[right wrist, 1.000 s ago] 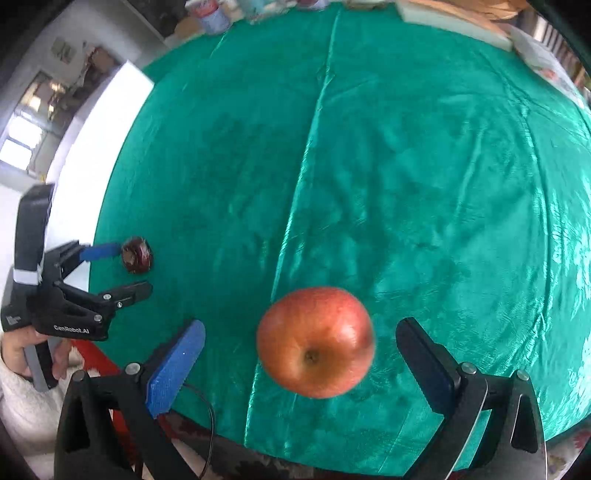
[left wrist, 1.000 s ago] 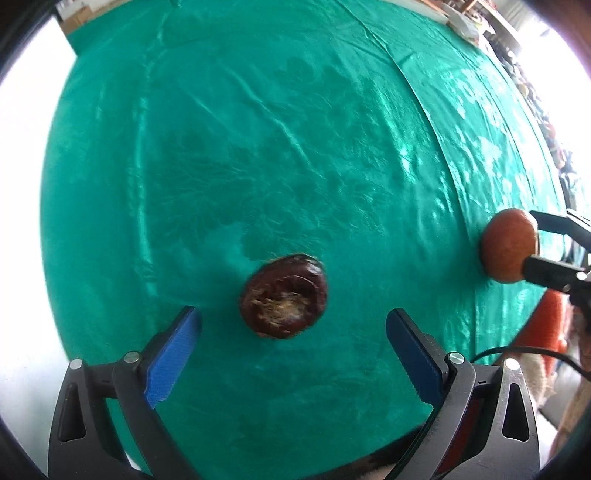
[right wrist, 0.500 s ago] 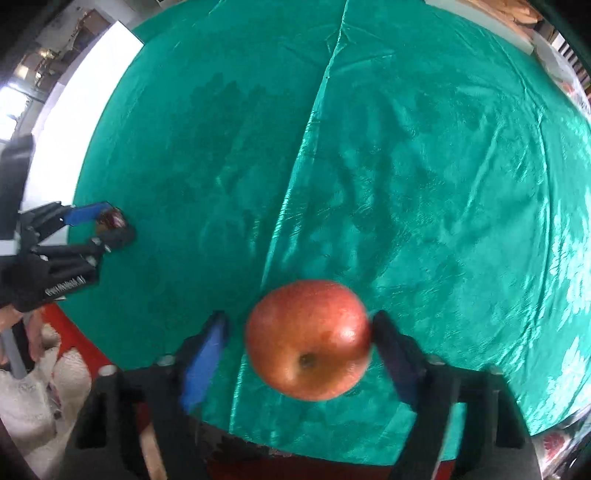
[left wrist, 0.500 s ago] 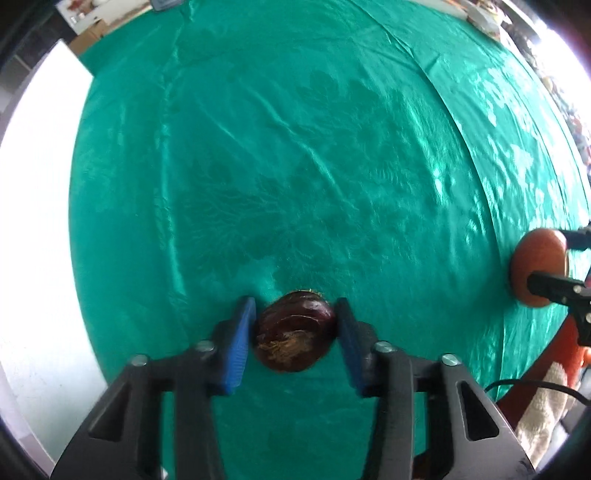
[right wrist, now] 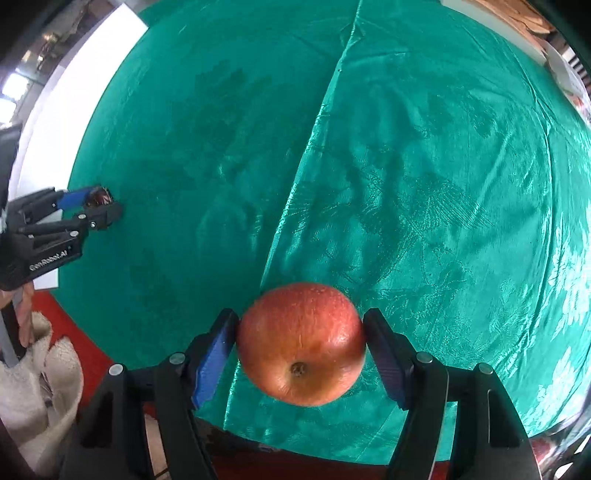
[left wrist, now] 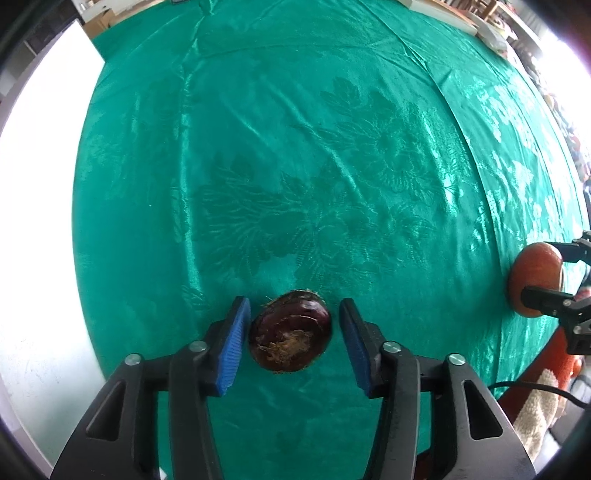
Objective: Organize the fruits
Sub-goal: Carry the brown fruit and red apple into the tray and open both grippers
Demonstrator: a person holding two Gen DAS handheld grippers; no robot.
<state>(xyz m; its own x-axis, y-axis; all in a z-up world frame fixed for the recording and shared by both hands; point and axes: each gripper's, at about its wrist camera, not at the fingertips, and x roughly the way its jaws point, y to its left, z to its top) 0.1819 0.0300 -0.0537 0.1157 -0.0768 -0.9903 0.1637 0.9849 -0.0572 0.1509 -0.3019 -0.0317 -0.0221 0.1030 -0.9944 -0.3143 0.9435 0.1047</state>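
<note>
A dark maroon round fruit [left wrist: 290, 338] with a fibrous scar rests on the green tablecloth [left wrist: 295, 147]. My left gripper [left wrist: 293, 306] points down over it. Its jaws are opening, with the fruit between the blue pads and a gap at the right pad. In the right wrist view this same gripper [right wrist: 105, 202] and fruit [right wrist: 99, 195] show at the far left. A red-orange apple [right wrist: 301, 347] sits between the fingers of my right gripper [right wrist: 300, 317]. Those jaws are easing open slightly, while both pads still touch the apple. The apple [left wrist: 535, 273] also appears at the left wrist view's right edge.
The cloth's front edge [right wrist: 258, 443] runs just below the apple, with red fabric under it. A hand in a fleecy cream sleeve [right wrist: 37, 369] holds the left gripper. Books and clutter [left wrist: 461, 14] line the table's far edge. A black cable [left wrist: 535, 387] trails near the right.
Both grippers went from wide open to closed around their fruit. The left one pinched the dark fruit half a second ago and has since parted from it. The right one stays against the apple.
</note>
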